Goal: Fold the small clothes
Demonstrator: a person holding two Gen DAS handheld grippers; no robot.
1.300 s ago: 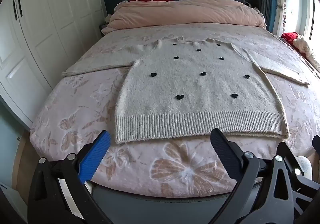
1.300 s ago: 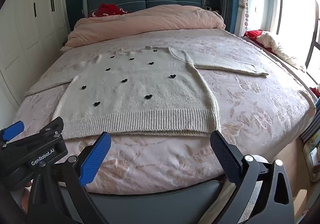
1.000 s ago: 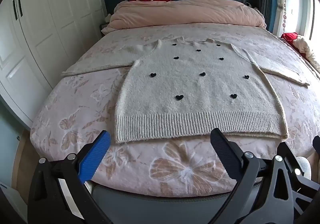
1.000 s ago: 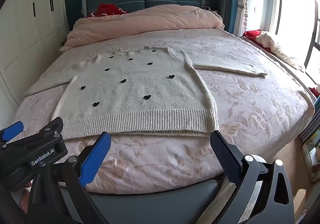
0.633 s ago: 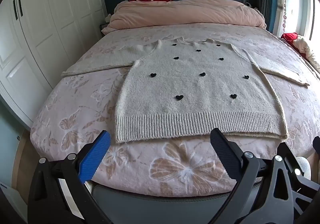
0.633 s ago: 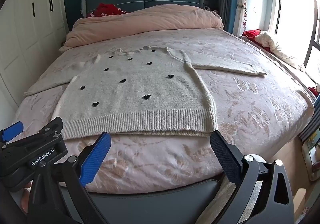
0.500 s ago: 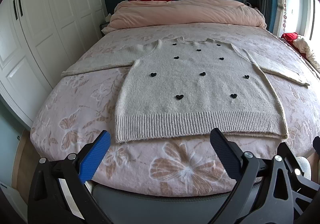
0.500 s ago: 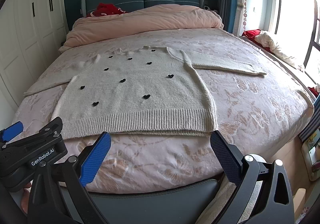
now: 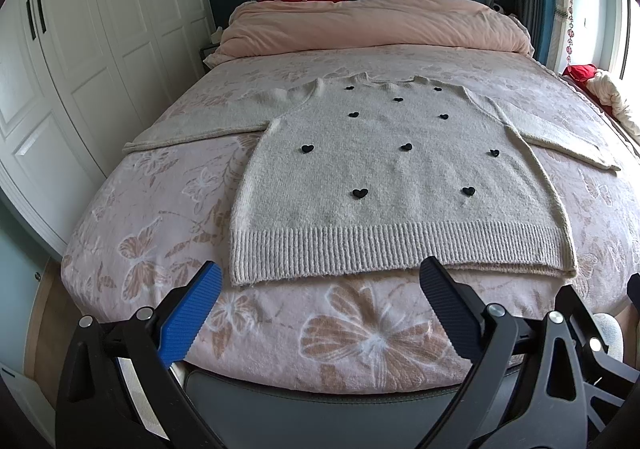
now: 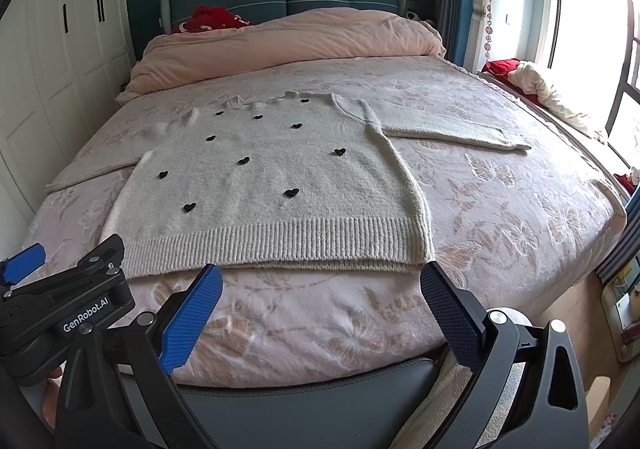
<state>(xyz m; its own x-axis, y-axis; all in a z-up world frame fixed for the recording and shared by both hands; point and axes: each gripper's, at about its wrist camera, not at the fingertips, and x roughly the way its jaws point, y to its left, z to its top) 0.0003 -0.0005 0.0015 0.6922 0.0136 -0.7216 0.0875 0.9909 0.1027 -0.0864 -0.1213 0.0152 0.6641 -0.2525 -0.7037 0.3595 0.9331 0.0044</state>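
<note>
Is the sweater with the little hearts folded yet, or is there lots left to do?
Not folded yet. Done: the sweater lies flat on the bed, both sleeves spread out. In hand: nothing; the left tongs and right tongs are open and short of the hem. Left: all the folding, sleeves and body.

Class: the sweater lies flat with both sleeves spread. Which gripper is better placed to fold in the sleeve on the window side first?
Probably the right gripper: the window-side sleeve lies on its side of the sweater. The left gripper faces the hem's other half. Both are open, short of the bed.
</note>
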